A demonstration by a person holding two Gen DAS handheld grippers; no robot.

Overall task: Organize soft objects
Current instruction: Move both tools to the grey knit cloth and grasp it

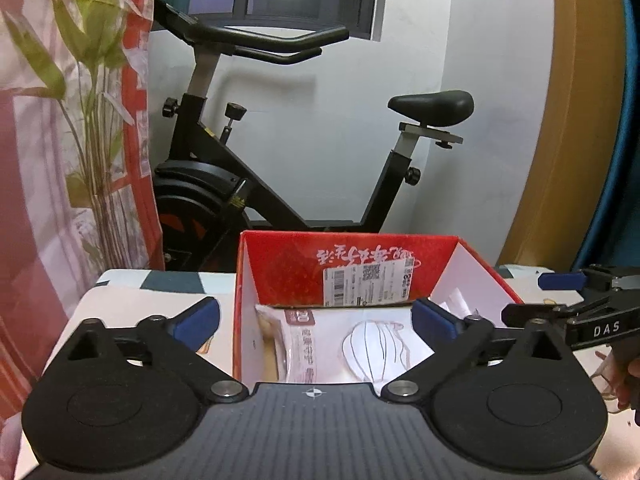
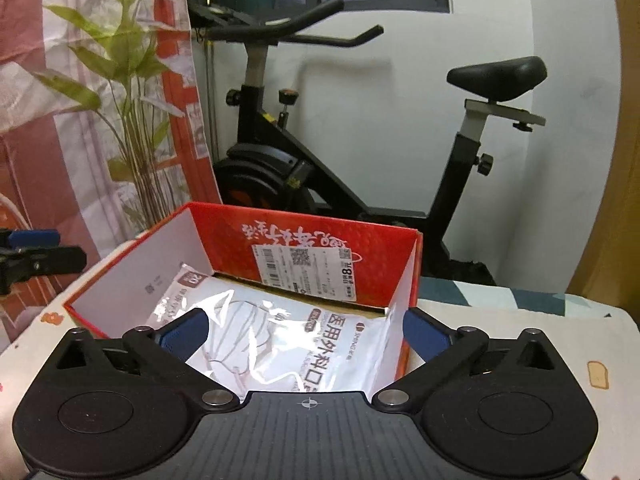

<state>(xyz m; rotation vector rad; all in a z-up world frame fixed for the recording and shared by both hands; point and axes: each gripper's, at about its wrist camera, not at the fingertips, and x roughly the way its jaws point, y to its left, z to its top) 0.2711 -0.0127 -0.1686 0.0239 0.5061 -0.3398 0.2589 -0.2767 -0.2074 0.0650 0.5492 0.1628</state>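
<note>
A red cardboard box [image 1: 472, 268] with white inner walls stands open on the table; it also shows in the right wrist view [image 2: 408, 280]. Inside lie white plastic packs of face masks [image 1: 316, 344], seen larger in the right wrist view [image 2: 288, 336]. My left gripper [image 1: 314, 320] is open and empty, just before the box's near side. My right gripper [image 2: 304, 330] is open and empty, its fingers spread over the mask pack at the box's near end. The right gripper's fingers [image 1: 560, 280] show at the right edge of the left wrist view.
A black exercise bike [image 1: 280, 160] stands behind the table against a white wall. A floral curtain [image 1: 60, 140] hangs at the left. The table [image 2: 520, 340] has a pale printed cloth. A wooden board [image 1: 568, 120] stands at the right.
</note>
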